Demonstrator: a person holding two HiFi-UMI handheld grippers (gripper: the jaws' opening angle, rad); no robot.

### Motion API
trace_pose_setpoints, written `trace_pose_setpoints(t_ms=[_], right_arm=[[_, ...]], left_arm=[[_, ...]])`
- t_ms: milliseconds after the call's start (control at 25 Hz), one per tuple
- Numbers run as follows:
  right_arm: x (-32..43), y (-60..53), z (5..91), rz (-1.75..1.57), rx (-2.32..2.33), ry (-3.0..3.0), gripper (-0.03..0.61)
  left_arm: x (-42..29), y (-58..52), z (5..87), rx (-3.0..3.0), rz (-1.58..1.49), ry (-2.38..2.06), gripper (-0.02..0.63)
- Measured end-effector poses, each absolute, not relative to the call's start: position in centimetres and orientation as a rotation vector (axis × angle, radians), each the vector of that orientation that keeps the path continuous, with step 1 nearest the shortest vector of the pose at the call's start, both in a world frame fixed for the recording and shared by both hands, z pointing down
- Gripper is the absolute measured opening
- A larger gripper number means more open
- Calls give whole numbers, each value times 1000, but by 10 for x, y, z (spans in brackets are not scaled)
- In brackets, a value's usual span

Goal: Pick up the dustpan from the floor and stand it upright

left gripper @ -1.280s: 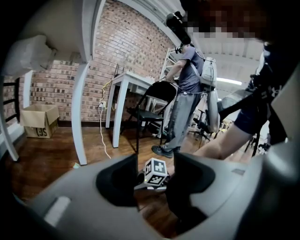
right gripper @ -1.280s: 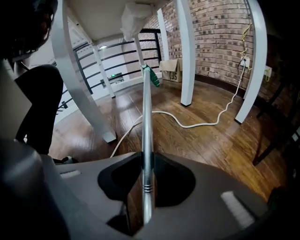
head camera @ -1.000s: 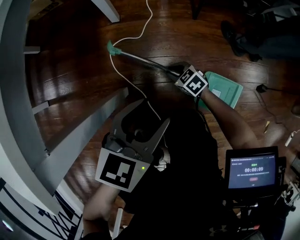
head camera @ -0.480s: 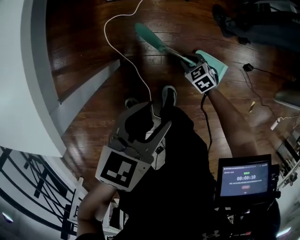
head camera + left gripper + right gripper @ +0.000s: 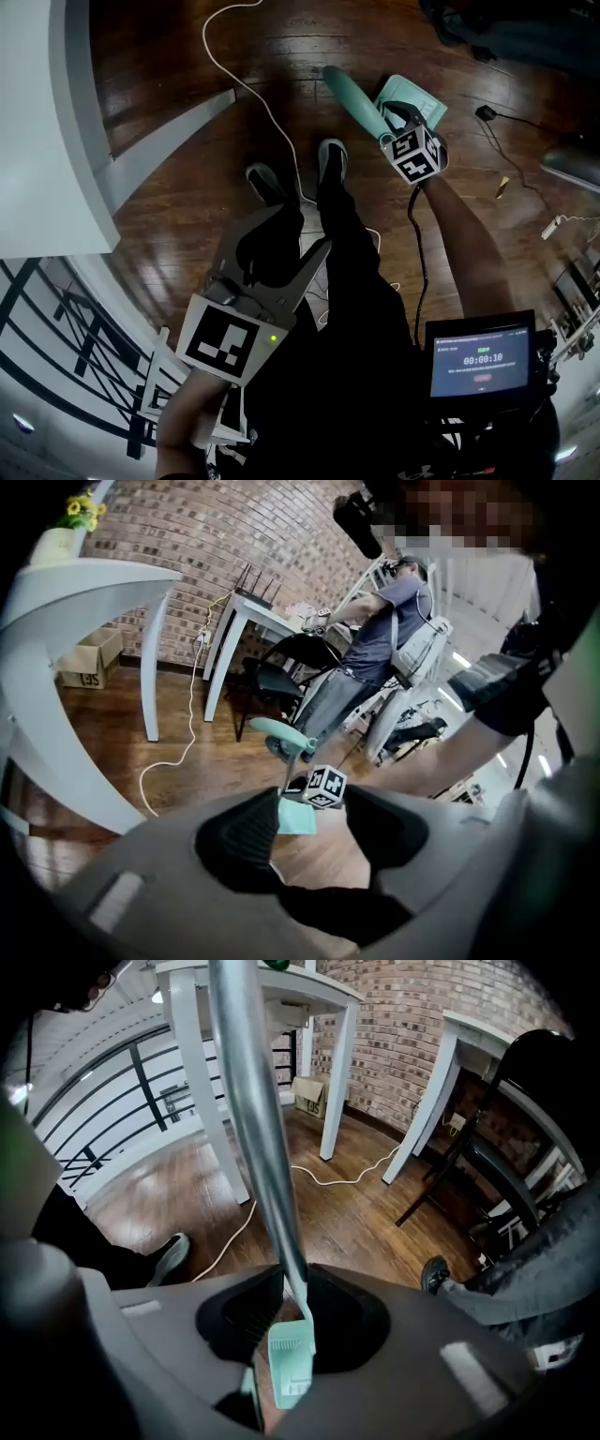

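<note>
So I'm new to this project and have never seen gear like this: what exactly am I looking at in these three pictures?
There is no robot here. A person holds a hand-held gripper with two fingers in each hand. One picture comes from a camera on the person's head, looking down at the wooden floor, their shoes and a white cable. The other two come from cameras riding on each gripper, looking along its fingers. The left gripper is open with nothing between its fingers, which have just been closing a little. The right gripper holds the teal dustpan by its metal pole; its fingers have just been closing on it. The marker cubes are part of the grippers.
</note>
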State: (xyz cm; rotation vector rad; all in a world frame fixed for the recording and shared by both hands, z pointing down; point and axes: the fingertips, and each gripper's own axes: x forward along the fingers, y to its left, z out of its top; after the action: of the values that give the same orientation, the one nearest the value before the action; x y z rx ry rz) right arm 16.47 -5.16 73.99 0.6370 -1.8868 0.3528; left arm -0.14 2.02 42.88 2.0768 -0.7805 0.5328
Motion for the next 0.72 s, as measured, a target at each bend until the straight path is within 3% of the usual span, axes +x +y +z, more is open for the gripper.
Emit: trace_pose_setpoints(t_ms=[440, 720], right_arm=[[196, -20, 752, 628, 883, -1857, 80], [185, -23, 751, 591, 919, -1844, 80]], left_arm=[[5, 24, 428, 2090, 551, -729, 225], [4, 22, 428, 2093, 566, -722, 224]])
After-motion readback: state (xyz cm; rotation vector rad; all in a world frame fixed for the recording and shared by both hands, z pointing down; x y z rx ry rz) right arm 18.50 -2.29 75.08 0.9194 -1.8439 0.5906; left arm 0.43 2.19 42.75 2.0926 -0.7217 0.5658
